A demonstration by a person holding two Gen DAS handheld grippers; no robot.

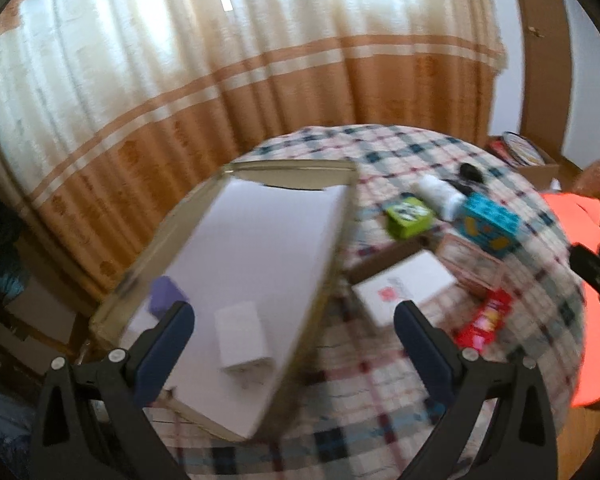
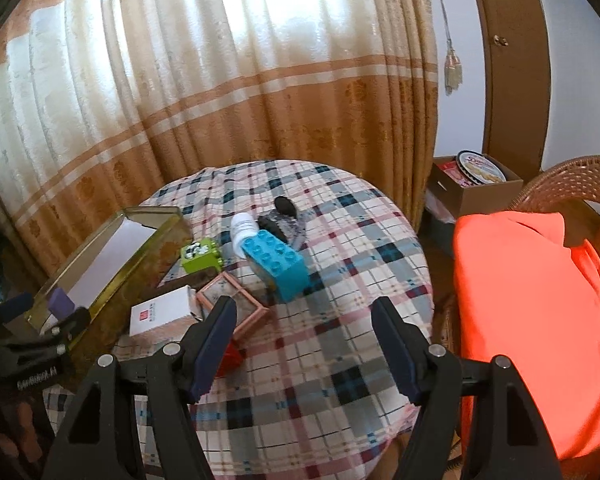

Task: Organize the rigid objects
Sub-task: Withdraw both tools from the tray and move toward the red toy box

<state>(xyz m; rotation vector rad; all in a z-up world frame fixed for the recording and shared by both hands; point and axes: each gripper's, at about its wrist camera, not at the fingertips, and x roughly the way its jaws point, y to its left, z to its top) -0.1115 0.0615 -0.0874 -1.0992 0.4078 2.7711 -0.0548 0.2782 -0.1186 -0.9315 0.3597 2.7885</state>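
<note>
white box: small red square mark and a line of tiny print, too small to read, just left of the right claw | round tin: red curly word on its lid, too blurred to read, far off to the claw's right | left claw: white letters on its black body, blurred

Ahead-left of the right gripper, a blue brick, green block, white bottle (lying down) and gold tin crowd together.
</note>
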